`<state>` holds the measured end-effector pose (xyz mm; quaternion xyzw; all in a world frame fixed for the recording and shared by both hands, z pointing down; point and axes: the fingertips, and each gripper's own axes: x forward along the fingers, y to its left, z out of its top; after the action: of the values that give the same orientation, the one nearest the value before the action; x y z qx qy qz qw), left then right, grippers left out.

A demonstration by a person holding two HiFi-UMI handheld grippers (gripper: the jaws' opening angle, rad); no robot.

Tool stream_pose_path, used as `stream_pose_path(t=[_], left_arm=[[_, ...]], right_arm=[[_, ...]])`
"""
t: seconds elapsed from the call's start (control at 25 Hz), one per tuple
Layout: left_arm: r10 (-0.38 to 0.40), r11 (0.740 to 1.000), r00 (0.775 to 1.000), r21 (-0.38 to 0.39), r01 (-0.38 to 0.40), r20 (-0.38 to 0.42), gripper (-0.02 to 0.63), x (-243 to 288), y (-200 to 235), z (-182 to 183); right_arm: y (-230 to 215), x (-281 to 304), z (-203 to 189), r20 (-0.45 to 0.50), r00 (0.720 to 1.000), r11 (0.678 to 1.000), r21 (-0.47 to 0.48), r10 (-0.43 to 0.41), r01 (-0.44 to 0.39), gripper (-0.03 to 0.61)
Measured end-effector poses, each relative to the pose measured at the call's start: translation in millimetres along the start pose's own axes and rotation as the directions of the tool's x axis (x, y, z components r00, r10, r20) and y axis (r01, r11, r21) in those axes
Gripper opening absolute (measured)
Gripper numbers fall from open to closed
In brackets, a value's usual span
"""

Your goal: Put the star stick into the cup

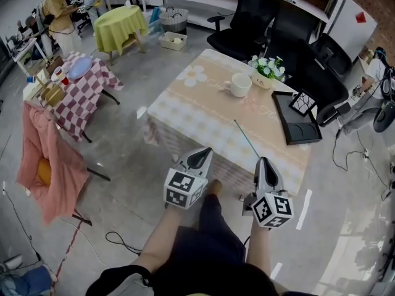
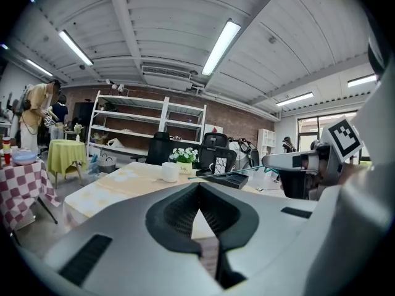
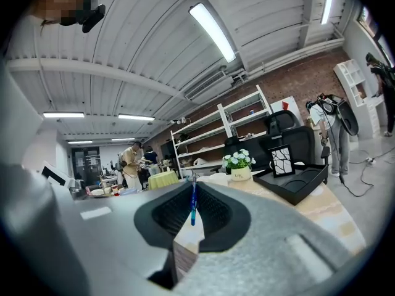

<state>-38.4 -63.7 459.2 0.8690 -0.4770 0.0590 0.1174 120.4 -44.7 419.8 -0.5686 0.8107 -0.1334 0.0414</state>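
A white cup (image 1: 237, 85) stands at the far side of the table (image 1: 203, 125), beside a pot of white flowers (image 1: 266, 70). My right gripper (image 1: 263, 162) hangs at the table's near edge, shut on the lower end of a thin teal star stick (image 1: 245, 139) that slants up and left over the cloth. In the right gripper view the stick (image 3: 193, 201) stands upright between the jaws. My left gripper (image 1: 202, 155) is to the left of the right one, shut with nothing in it. In the left gripper view the cup (image 2: 170, 171) is straight ahead and the stick (image 2: 228, 174) crosses level.
A black tray (image 1: 297, 126) with a patterned card lies on the table's right side. Black office chairs (image 1: 247, 18) stand behind the table. To the left are a checked table (image 1: 83, 94), a pink cloth on a rack (image 1: 46, 159) and a person (image 1: 58, 11). Cables run over the floor.
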Motion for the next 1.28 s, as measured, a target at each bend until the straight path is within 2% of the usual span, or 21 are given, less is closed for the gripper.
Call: stream_pose_path(t=[0.4, 0.84, 1.28], left_arm=[[0.026, 1.000, 1.000, -0.012, -0.026, -0.003, 0.011, 42.7, 23.1, 12.2], [-0.002, 1.000, 1.000, -0.003, 0.002, -0.022, 0.011, 98.2, 25.9, 31.5], [0.020, 1.000, 1.000, -0.023, -0.020, -0.009, 0.011, 159.4, 56.7, 51.0]], right_arm=[[-15.2, 53.1, 9.8, -0.034, 0.998, 0.999, -0.008, 0.046, -0.046, 0.015], [-46.4, 95.8, 33.1, -0.038, 0.998, 0.999, -0.004, 0.049, -0.049, 0.015], [-72.9, 155.0, 53.3, -0.039, 0.997, 0.997, -0.017, 0.069, -0.070, 0.015]])
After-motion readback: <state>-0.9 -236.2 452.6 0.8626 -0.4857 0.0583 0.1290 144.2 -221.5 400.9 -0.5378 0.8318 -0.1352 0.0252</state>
